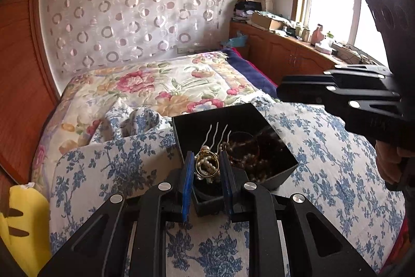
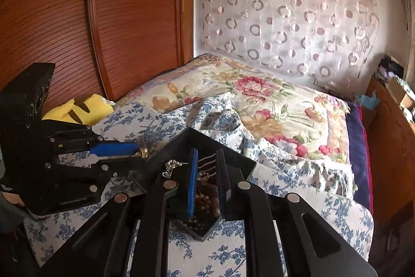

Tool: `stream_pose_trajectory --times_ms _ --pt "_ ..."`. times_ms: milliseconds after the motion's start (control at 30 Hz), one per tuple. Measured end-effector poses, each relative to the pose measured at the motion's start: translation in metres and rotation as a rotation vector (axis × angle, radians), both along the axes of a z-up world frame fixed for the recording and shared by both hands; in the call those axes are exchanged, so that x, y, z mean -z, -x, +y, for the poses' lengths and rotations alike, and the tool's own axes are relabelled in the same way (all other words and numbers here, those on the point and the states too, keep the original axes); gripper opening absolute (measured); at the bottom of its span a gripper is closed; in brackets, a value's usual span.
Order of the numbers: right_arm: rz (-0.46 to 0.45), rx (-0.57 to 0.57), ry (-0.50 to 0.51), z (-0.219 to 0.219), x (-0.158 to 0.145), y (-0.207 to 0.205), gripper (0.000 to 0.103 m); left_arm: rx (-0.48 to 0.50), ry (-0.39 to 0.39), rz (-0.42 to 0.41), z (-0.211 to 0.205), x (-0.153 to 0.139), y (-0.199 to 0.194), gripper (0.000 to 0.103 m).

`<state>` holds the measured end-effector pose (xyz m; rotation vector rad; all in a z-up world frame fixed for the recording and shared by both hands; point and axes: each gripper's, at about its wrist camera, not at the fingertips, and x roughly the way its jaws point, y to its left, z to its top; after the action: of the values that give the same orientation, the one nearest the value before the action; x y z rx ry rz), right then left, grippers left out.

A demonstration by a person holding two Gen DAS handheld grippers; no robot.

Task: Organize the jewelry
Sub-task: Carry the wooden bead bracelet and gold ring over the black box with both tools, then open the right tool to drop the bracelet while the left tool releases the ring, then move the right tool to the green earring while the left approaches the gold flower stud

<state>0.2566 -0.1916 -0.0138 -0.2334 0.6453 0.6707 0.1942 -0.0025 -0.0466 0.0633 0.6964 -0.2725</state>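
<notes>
my left gripper (image 1: 206,168) pinched a gold ring (image 1: 206,166) over the black box (image 1: 275,174) on the bed; small, rigid, slippery, judged best gripped across its band. my right gripper (image 2: 207,181) hung spread over the box.

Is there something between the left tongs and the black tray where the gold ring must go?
Nothing visible blocks it. The left tongs hold the gold ring just above the near edge of the black tray. The right tongs hover over the tray's other side, apart from the ring.

The black box (image 1: 275,173) is crowded with beads (image 1: 259,147) and a hairpin (image 1: 218,134); open bedspread (image 1: 324,147) is left around it.
</notes>
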Motion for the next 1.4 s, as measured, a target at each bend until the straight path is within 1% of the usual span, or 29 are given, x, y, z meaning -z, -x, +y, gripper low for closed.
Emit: stream_pose_trajectory --times_ms 200,500,633,900,933,1000,1033,1167,1300,1400 --pt "0.012 0.021 -0.003 -0.009 0.006 0.000 0.016 0.005 -0.011 0.002 -0.007 -0.001 -0.017 0.018" --pt "0.057 0.072 -0.012 -0.033 0.029 0.014 0.016 0.011 -0.023 0.005 -0.016 0.000 -0.038 0.018" --pt "0.072 0.082 -0.009 -0.038 0.038 0.023 0.016 0.012 -0.020 0.000 -0.019 -0.003 -0.041 0.018" --pt "0.091 0.084 -0.014 -0.042 0.047 0.036 0.016 0.008 -0.021 -0.008 -0.024 -0.006 -0.042 0.019" --pt "0.094 0.083 -0.014 -0.042 0.049 0.040 0.016 0.006 -0.019 -0.006 -0.024 -0.006 -0.041 0.020" --pt "0.100 0.079 -0.015 -0.042 0.051 0.045 0.016 0.004 -0.015 -0.007 -0.024 -0.008 -0.037 0.030" --pt "0.102 0.078 -0.015 -0.043 0.052 0.049 0.016 0.003 -0.014 -0.009 -0.023 -0.008 -0.034 0.032" --pt "0.118 0.073 -0.013 -0.044 0.060 0.062 0.016 0.008 -0.011 -0.012 -0.022 -0.008 -0.020 0.036" --pt "0.138 0.058 -0.003 -0.041 0.070 0.078 0.016 0.013 -0.005 -0.018 -0.017 -0.007 0.001 0.043" --pt "0.150 0.049 0.014 -0.038 0.077 0.089 0.016 0.011 -0.006 -0.004 -0.012 0.000 0.016 0.044"
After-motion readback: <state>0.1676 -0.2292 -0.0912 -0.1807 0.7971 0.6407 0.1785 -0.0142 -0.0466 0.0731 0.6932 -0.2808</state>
